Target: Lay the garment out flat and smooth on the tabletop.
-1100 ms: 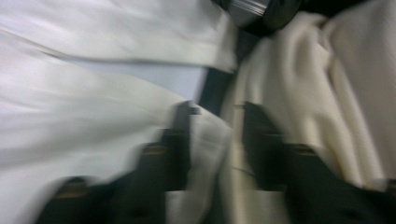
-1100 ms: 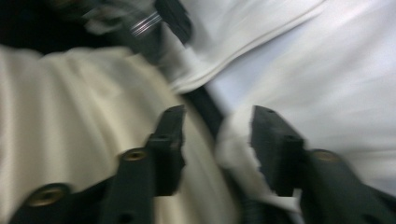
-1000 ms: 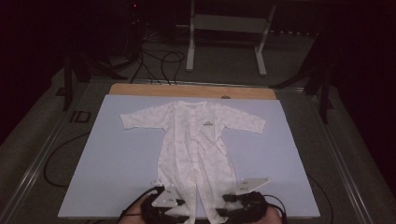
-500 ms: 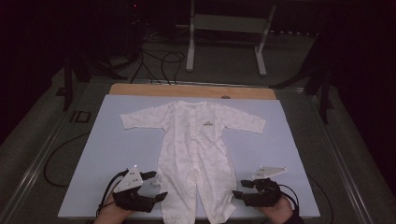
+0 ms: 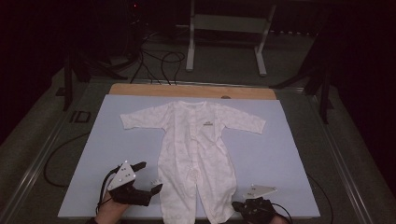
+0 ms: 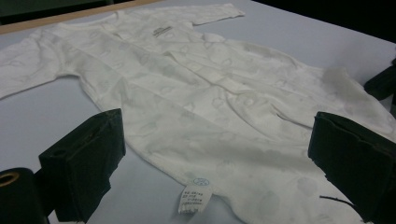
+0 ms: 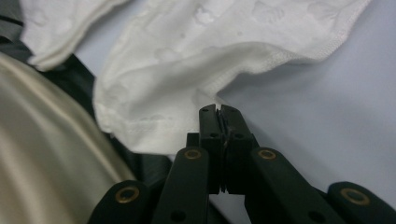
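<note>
Your white baby romper point(image 5: 196, 154) lies flat and face up on the pale blue mat point(image 5: 280, 154) that covers the desk point(image 5: 191, 90), sleeves spread toward the far wooden edge and both legs pointing at you. Take the romper as your landmark.

Your left tool point(image 5: 148, 177) sits on the mat just beside the romper's left leg, near the lower hem, pointing across at the cloth. Its jaws have just been opening and now stand spread wide, with nothing pinched. In the left gripper view the left tool point(image 6: 215, 154) looks straight at that leg, the fabric running between the two black jaws on the mat beyond them, and a small white care label point(image 6: 194, 196) hangs from the side seam nearest you.

Your right tool point(image 5: 243, 206) is at the near edge of the mat, right against the cuff of the romper's right leg. Its jaws have just been closing and are now pressed together. In the right gripper view the right tool point(image 7: 219, 112) has its tips at the stitched hem of the leg cuff point(image 7: 154, 121); the pads meet with no cloth visibly between them, the fold of fabric rising just behind the tips.
</note>
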`<state>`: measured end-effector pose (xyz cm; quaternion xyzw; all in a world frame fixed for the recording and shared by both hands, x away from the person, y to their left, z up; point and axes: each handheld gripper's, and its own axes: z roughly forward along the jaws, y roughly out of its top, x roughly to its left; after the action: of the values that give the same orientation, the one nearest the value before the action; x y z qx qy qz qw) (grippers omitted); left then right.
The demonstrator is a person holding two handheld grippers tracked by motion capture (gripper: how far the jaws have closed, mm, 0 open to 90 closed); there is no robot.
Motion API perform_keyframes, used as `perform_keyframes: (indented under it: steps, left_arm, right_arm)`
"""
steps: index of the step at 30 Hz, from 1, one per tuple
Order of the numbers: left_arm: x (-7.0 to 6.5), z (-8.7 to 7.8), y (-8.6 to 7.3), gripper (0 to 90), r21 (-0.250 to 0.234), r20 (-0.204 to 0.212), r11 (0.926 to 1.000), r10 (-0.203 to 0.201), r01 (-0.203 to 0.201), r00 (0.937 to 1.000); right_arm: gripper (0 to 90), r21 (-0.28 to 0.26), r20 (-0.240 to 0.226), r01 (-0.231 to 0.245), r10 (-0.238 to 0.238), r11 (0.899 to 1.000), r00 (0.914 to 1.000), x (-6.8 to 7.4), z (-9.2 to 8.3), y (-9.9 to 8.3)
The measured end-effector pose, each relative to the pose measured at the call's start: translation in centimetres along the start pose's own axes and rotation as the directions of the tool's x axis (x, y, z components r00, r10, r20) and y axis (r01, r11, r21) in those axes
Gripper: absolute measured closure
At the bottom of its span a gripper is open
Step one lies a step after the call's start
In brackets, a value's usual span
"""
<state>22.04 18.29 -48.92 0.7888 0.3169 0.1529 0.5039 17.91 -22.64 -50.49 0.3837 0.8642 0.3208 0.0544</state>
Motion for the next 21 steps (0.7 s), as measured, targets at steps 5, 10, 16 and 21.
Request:
perform_keyframes:
  steps: [5, 10, 16, 21]
  left_arm:
    - [0.0, 0.4, -0.1, 2.5, -0.026, 0.007, 0.9997, 0.0, 0.0, 1.0]
    - [0.0, 0.6, 0.2, 0.8, -0.074, 0.016, 0.9972, 0.01, -0.009, 0.9998]
    - [0.1, 0.7, 0.3, 0.8, -0.093, 0.019, 0.9957, 0.004, -0.002, 0.9998]
    - [0.3, 1.0, 0.3, 0.8, -0.089, 0.025, 0.996, -0.003, 0.006, 0.9997]
  right_arm:
    - [89.3, -0.035, 0.0, -0.057, 0.057, 0.998, 0.9984, 0.3, -1.3, -0.5]
    - [89.4, -0.045, 0.001, -0.121, 0.121, 0.992, 0.9926, 1.1, -2.5, -2.0]
    - [89.3, -0.04, -0.032, -0.185, 0.184, 0.982, 0.9824, 2.3, -2.7, -3.6]
    - [88.0, -0.039, -0.053, -0.226, 0.224, 0.973, 0.9733, 2.6, -2.8, -4.3]
